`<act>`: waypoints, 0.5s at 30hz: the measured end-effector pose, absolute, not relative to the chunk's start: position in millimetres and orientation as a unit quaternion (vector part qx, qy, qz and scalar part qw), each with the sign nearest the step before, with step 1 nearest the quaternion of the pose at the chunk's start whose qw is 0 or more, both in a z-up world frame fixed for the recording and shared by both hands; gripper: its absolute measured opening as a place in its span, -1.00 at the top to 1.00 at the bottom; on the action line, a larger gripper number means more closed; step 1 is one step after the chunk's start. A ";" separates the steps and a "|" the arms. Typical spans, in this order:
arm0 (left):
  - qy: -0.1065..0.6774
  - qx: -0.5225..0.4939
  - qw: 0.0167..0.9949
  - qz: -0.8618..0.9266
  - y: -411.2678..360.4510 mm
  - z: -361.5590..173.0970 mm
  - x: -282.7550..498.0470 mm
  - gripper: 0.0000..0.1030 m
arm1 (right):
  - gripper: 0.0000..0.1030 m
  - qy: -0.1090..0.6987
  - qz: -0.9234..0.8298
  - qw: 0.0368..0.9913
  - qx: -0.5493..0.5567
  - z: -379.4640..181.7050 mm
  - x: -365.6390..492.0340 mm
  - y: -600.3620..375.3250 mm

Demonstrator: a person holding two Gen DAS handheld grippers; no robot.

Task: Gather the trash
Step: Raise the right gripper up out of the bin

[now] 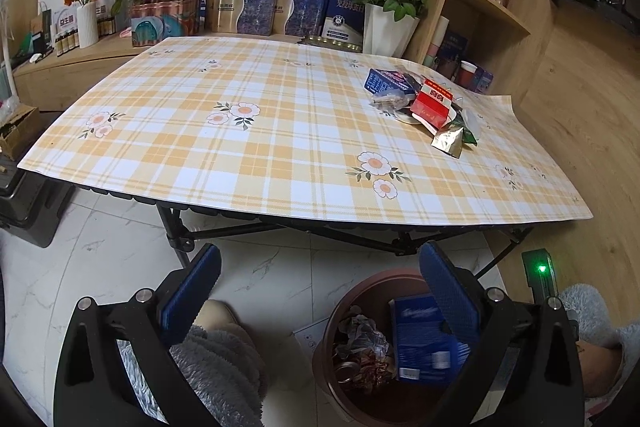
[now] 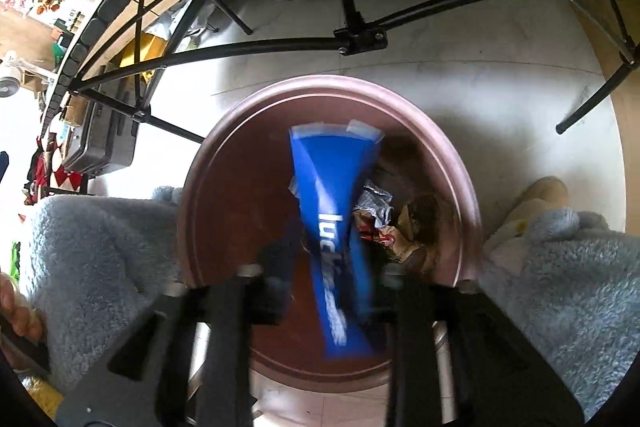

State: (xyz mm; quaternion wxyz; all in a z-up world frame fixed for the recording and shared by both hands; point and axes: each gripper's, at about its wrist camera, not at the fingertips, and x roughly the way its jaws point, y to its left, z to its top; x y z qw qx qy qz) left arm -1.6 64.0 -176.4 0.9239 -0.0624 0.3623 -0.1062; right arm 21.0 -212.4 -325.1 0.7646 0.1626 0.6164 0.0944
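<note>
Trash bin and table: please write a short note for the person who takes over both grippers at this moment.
Left gripper: open, empty, held low in front of the table.
Right gripper: above the brown trash bin, blue box between its fingers; blur hides whether it grips or has let go.
Done: crumpled wrappers and the blue box are in the bin.
Left: the trash pile on the table's far right, with a blue box, a red box and a gold foil pouch.
</note>
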 end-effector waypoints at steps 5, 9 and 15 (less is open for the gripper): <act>0.364 -0.070 0.923 -0.101 66.8 -177.0 -0.9 -0.88 | -0.74 0.583 0.096 0.795 0.136 -305.4 18.4 -205.3; 0.368 -0.068 0.922 -0.099 66.3 -178.6 0.3 -0.88 | -0.89 0.549 0.086 0.823 0.117 -284.7 14.8 -203.9; 0.374 -0.060 0.921 -0.098 63.7 -180.3 1.8 -0.88 | -0.89 0.488 0.074 0.867 0.069 -251.1 10.2 -198.7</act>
